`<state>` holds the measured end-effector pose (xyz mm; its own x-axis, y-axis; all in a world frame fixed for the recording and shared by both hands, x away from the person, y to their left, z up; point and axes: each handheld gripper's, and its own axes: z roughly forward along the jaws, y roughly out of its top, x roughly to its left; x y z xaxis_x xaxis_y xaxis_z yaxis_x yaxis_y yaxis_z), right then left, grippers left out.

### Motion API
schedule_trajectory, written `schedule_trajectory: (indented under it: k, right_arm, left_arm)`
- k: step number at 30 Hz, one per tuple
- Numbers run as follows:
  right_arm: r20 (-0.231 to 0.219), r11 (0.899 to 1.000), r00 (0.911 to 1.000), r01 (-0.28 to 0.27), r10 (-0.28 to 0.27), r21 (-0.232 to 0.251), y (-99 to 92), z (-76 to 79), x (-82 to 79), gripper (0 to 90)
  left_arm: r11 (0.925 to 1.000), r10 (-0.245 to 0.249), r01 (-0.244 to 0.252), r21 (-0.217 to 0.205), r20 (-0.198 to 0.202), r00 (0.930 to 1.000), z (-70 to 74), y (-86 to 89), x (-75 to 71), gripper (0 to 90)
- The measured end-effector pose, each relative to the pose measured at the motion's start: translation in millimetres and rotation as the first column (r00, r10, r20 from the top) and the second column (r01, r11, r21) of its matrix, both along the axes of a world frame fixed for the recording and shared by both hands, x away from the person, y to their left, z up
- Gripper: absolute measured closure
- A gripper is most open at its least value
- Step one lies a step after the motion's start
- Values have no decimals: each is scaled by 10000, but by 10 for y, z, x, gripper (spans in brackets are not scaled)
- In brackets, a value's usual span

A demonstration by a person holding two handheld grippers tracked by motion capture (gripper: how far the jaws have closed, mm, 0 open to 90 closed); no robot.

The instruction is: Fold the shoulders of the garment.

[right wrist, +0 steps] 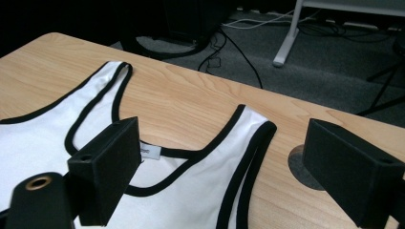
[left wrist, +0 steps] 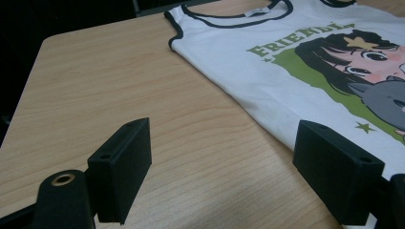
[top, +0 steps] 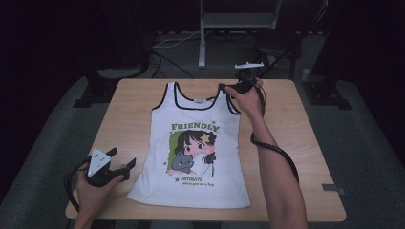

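Note:
A white tank top [top: 193,143] with black trim and a cartoon print reading FRIENDLY lies flat on the wooden table [top: 133,109], straps toward the far edge. My left gripper [top: 125,168] rests near the table's front left, beside the shirt's lower left corner, jaws open and empty. In the left gripper view the shirt [left wrist: 296,62] lies ahead to the right of the gripper [left wrist: 222,167]. My right gripper [top: 233,87] hovers over the shirt's right shoulder strap [right wrist: 248,143], open, with nothing held [right wrist: 219,167].
A round grey cable hole [right wrist: 303,167] sits in the table near the right strap. Beyond the far edge are a white stand leg [top: 202,43], cables on the carpet [top: 167,47] and dark furniture bases. Bare wood lies left and right of the shirt.

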<state>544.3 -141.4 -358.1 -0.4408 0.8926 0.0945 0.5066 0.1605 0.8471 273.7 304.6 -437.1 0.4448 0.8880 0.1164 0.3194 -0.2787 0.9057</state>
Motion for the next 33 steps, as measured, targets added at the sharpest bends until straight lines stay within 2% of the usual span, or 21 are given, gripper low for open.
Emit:
schedule_trajectory:
  k: [10, 23, 33]
  right_arm:
    - [-326, 9998, 9993, 177, -175, 50, -10, -82, 117, 127]
    - [-503, 9994, 9983, 300, -291, 169, -41, -143, 209, 128]
    - [-793, 9990, 9961, 396, -380, 192, -59, -254, 278, 128]
  left_arm:
    - [10000, -16, 16, 12, -27, 10000, 2, 2, -2, 206]
    - [10000, -24, 24, 53, 10, 10000, 0, -11, -5, 206]
    - [10000, -32, 32, 48, -34, 10000, 0, -14, -4, 206]
